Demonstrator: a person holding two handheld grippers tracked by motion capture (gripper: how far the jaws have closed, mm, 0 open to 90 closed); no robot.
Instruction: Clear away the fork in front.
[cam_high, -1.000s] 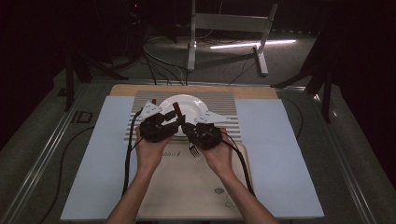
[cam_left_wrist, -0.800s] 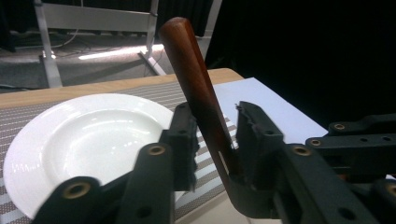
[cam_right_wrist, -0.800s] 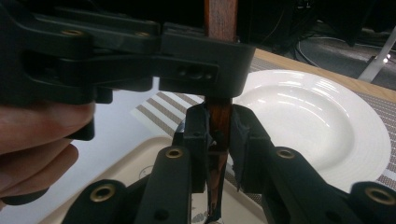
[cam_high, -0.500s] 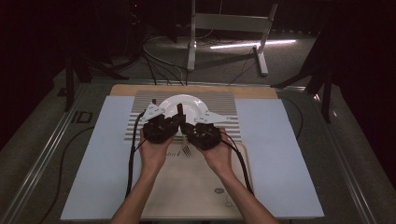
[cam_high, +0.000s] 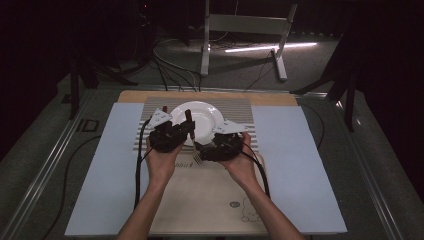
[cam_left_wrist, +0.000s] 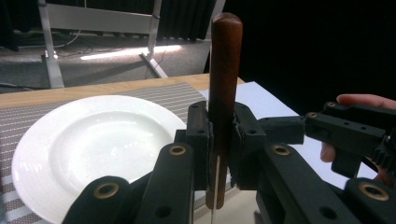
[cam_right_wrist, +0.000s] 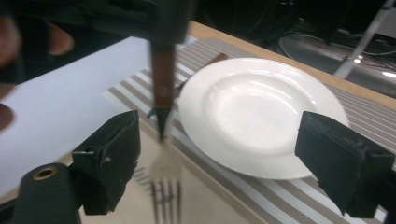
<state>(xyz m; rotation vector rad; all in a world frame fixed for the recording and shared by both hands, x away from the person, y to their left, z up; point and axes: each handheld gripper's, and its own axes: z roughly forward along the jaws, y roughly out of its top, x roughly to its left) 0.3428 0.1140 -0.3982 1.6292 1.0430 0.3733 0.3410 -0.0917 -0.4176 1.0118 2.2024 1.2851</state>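
The left gripper (cam_high: 186, 131) had its fingers pinched on the wooden handle of a fork (cam_left_wrist: 224, 84), holding it upright just in front of the white plate (cam_high: 200, 117), handle up, tines hanging toward the worktop (cam_high: 295, 165). The right gripper (cam_right_wrist: 224, 163) sat beside it, also on the plate's near side, its fingers having just spread wide apart, the fork's tines low between them, untouched. The left hand alone carried the fork.
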